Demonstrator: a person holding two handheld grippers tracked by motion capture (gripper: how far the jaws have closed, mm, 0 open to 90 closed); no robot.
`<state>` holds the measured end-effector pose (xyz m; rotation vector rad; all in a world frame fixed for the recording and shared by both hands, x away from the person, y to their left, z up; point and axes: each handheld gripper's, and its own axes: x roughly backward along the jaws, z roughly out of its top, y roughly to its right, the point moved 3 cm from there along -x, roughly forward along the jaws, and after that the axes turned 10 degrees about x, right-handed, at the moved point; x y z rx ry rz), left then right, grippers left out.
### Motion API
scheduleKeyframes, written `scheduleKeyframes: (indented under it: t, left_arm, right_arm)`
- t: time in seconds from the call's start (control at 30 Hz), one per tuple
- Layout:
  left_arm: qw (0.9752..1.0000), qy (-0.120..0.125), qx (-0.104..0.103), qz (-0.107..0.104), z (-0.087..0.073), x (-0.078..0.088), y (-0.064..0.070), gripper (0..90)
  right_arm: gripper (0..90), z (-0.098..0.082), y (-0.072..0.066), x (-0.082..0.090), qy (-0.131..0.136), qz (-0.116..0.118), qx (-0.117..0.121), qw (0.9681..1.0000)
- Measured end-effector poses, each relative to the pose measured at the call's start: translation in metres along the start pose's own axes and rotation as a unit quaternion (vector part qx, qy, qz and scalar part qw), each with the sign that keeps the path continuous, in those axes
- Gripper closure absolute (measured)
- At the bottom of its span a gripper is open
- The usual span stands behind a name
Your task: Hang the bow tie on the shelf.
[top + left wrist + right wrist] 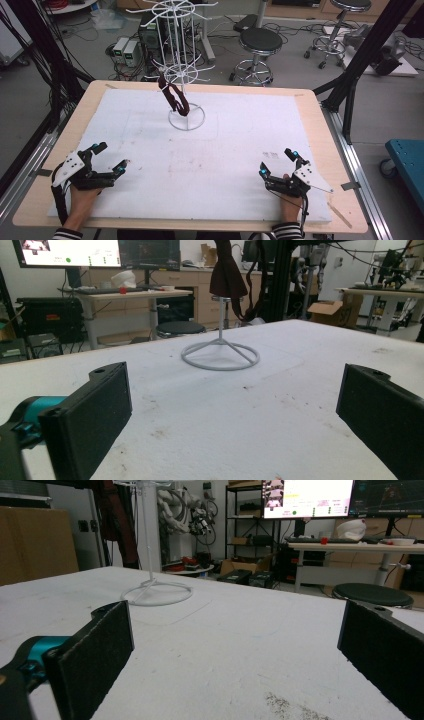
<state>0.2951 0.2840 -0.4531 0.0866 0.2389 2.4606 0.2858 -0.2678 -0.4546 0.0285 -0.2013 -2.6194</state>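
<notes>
A: Looking down from the high view, what do you see?

B: A white rack stands near the far edge of the desk, about the middle. A dark red cloth hangs on it, down by the ring foot. The left gripper sits at the near left corner. The right gripper sits at the near right corner. Both are well apart from the rack. Both have their jaws spread wide and hold nothing.

A: What does the cloth look like?

B: Long, thin and floppy, folded into a loop. I think it is soft and light. It should bend and slide off a hook with ease. I would pinch it near the top of the loop, where it hangs, so it does not slip away.

A: And the left gripper view?

B: The two black jaws stand far apart with bare white desk between them. The ring foot lies ahead, and the cloth hangs above it, dark red and limp.

A: And the right gripper view?

B: The jaws are wide here too, with nothing in them. The rack is ahead and to the left. The cloth hangs beside its pole.

A: Could the rack tip?

B: Maybe. It looks thin and light, so pull gently.
</notes>
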Motion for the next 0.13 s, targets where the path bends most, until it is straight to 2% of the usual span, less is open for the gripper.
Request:
scheduleKeyframes:
  t: [0.13]
  left_arm:
    - [1.0000,0.009,-0.004,-0.001,-0.0003,0.0017,0.0007,1.7]
  right_arm:
    - [0.7,0.0002,-0.0004,0.0002,0.001,-0.001,0.002,1.0000]
